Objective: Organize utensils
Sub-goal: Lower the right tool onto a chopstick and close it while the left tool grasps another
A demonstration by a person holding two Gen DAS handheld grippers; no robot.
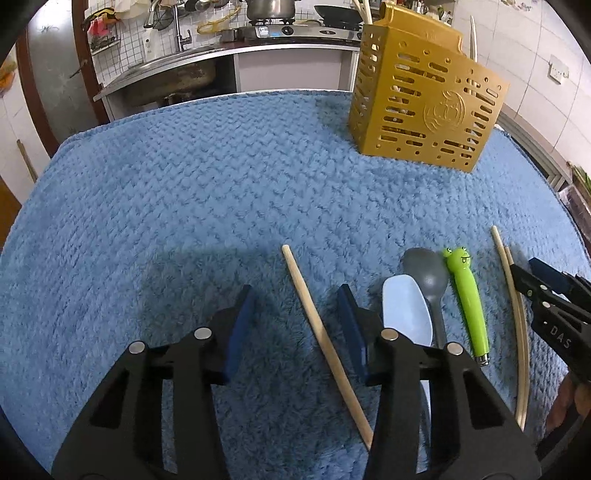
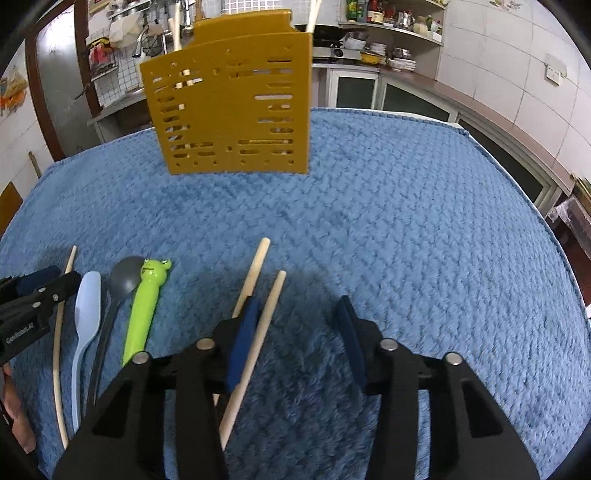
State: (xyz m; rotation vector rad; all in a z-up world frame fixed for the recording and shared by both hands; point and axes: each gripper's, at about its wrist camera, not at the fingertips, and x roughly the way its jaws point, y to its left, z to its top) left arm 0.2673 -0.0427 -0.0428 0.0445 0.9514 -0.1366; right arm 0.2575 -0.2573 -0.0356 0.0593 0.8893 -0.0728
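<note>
A gold slotted utensil holder stands at the far side of the blue towel, with chopsticks poking out of it. My left gripper is open, low over the towel, with one wooden chopstick lying between its fingers. To its right lie a light blue spoon, a grey spoon and a green frog-handled utensil. My right gripper is open over two more chopsticks; one lies just inside its left pad. The spoons and frog utensil lie to its left.
The blue fluffy towel covers the whole table. A kitchen counter with a sink and stove runs behind it. Shelves with dishes stand at the back right. The right gripper shows at the right edge of the left wrist view.
</note>
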